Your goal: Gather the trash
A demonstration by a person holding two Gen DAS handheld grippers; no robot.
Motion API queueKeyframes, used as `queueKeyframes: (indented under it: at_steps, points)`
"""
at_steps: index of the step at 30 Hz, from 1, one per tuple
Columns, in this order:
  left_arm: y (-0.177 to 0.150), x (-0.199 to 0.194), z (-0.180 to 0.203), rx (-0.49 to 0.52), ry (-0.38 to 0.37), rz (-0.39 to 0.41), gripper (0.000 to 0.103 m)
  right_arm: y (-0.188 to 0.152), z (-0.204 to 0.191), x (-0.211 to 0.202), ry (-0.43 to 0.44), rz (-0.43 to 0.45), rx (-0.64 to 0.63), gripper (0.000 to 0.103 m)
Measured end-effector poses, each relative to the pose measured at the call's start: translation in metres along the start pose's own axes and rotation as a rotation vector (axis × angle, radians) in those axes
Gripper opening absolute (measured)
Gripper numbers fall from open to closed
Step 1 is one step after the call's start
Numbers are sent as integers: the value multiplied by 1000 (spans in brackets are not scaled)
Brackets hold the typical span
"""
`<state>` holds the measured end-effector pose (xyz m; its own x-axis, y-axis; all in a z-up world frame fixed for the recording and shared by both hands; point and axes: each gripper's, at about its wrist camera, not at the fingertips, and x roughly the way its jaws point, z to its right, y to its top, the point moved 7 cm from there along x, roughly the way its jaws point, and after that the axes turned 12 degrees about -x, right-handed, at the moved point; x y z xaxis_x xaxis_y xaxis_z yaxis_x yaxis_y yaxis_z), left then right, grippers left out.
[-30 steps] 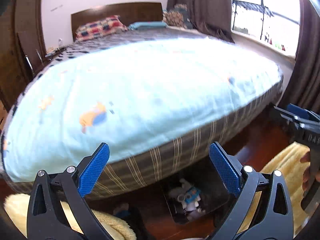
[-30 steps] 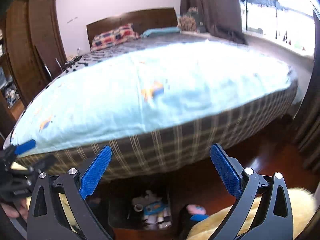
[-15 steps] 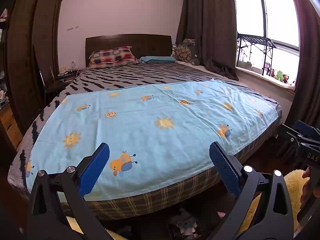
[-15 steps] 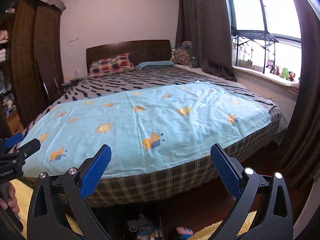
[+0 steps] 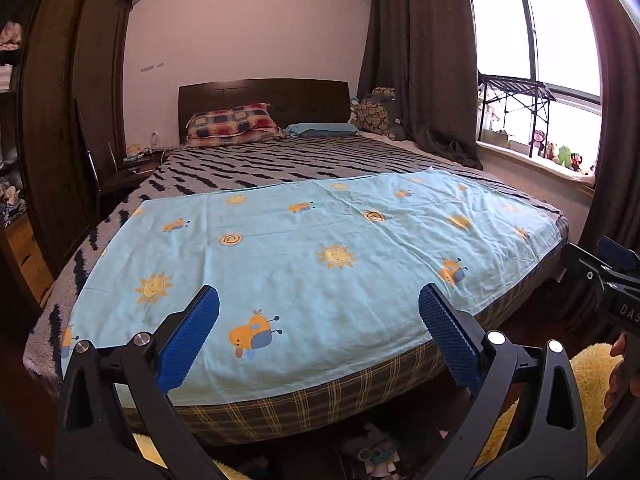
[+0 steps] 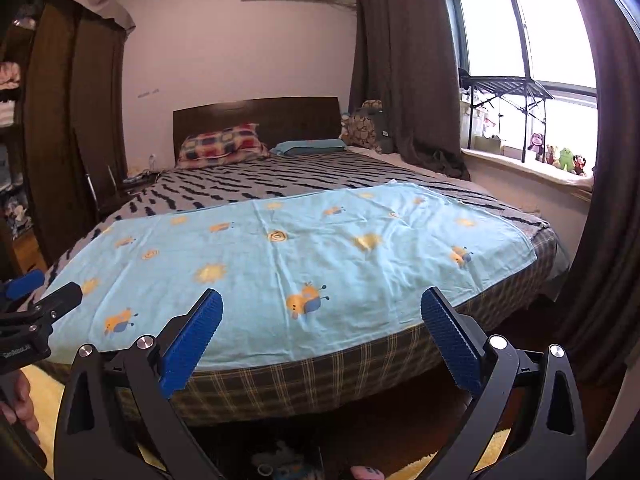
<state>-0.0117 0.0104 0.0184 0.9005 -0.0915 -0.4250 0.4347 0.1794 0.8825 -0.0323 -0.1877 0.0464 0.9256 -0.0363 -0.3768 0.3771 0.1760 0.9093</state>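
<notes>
No piece of trash shows on the bed in either view. My left gripper (image 5: 318, 334) is open, held above the foot of a bed covered with a light blue cartoon-print sheet (image 5: 312, 256). My right gripper (image 6: 320, 336) is open too, over the same sheet (image 6: 280, 264). Nothing sits between either pair of blue pads. The right gripper's body (image 5: 608, 280) juts in at the right edge of the left wrist view. At the left edge of the right wrist view the left gripper's body (image 6: 32, 312) appears, held by a hand (image 6: 18, 404).
The bed has a zebra-striped blanket (image 5: 280, 164), pillows (image 5: 232, 124) and a dark headboard (image 5: 264, 100). A wardrobe (image 5: 72, 120) stands left, curtains (image 5: 420, 60) and a window sill with toys (image 5: 560, 156) right. A bin of small items (image 5: 376, 456) and a yellow rug (image 5: 588, 392) lie on the floor.
Both grippers have risen and tilted up: one second ago they faced the mattress side and the floor bin, now they look across the bed top. Both stay open.
</notes>
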Motion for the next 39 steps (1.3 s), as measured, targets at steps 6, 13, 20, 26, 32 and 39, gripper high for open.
queueKeyframes:
  at_steps: [6, 13, 20, 26, 32, 39]
  points:
    - [1, -1, -1, -2, 2, 8, 95, 0, -5, 1, 8, -6, -7, 100]
    - [1, -2, -3, -15, -6, 9, 95, 0, -9, 3, 21, -11, -10, 100]
    - [1, -3, -4, -16, -3, 13, 95, -1, -13, 5, 30, -15, -14, 100]
    - [1, -2, -3, -12, -7, 5, 95, -1, -15, 7, 34, -18, -14, 100]
    - [1, -2, -3, -15, -8, 5, 95, 0, -16, 7, 43, -16, -17, 100]
    - [1, -2, -2, -12, -10, 5, 95, 0, -19, 9, 47, -19, -21, 100]
